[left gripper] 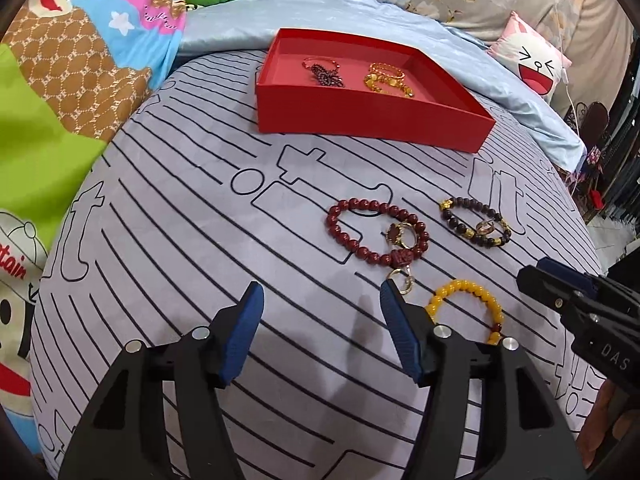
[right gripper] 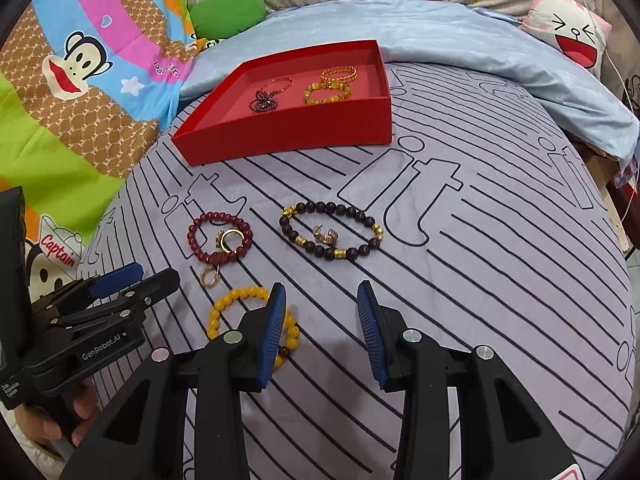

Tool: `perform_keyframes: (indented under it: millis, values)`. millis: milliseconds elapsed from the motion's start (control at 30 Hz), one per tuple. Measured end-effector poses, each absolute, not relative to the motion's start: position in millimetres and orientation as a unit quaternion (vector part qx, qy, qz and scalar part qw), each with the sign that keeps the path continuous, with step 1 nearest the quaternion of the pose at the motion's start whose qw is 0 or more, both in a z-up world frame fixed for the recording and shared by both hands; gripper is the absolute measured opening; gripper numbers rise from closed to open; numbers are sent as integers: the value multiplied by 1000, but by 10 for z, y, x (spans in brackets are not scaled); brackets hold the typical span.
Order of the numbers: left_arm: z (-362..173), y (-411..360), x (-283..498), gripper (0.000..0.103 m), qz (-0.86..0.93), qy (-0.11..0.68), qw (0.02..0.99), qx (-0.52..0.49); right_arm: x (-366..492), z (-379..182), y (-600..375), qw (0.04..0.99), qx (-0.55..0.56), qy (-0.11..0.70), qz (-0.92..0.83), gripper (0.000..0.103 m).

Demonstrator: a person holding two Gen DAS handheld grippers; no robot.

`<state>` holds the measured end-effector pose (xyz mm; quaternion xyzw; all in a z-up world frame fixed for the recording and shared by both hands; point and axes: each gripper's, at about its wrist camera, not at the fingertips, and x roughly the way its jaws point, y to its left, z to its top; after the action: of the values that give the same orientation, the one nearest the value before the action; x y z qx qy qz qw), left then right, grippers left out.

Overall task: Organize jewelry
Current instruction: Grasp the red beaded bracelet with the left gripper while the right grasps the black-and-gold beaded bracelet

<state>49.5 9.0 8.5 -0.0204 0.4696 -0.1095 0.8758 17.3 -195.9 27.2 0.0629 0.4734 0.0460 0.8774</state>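
Bed cover: grey sheet with black lines; it carries all the jewelry and the box.
Left gripper: wide open, nothing between the 2 blue pads; it hovers over the near part of the sheet, its right pad close to the small gold ring. In the right wrist view it shows at the left edge.
Red box: open, on the far part of the sheet, touching the blue blanket behind it.
Dark bead chain: inside the box, left part of the floor.
Gold bracelets: inside the box, right of the dark chain.
Red bead bracelet: on the sheet in front of the box, with a gold ring lying inside its loop.
Small gold ring: just in front of the red bracelet.
Yellow bead bracelet: nearest to the grippers, partly hidden behind a finger in both views.
Dark bead bracelet: right of the red one, with gold beads and a small gold piece inside the loop.
Right gripper: wide open and empty, above the sheet; its left finger covers part of the yellow bracelet.
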Motion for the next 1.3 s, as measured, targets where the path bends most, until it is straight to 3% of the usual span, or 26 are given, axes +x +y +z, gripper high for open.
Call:
perform_keyframes:
  millis: [467, 700, 867, 1133, 1300]
  values:
    - [101, 86, 750, 57, -100, 460, 882, -21, 412, 257, -2094, 882, 64, 466, 28, 36]
    - [20, 4, 963, 51, -108, 467, 878, -20, 662, 194, -2180, 882, 64, 467, 17, 36]
    - [-12, -115, 1020, 49, -112, 459, 881, 3, 764, 97, -2165, 877, 59, 477, 17, 28]
    - [-13, -185, 1036, 26, -126, 452, 883, 11, 768, 37, -2077, 881, 23, 473, 13, 22]
    - [-12, -226, 1047, 9, -138, 454, 880, 11, 797, 29, -2060, 882, 18, 470, 12, 11]
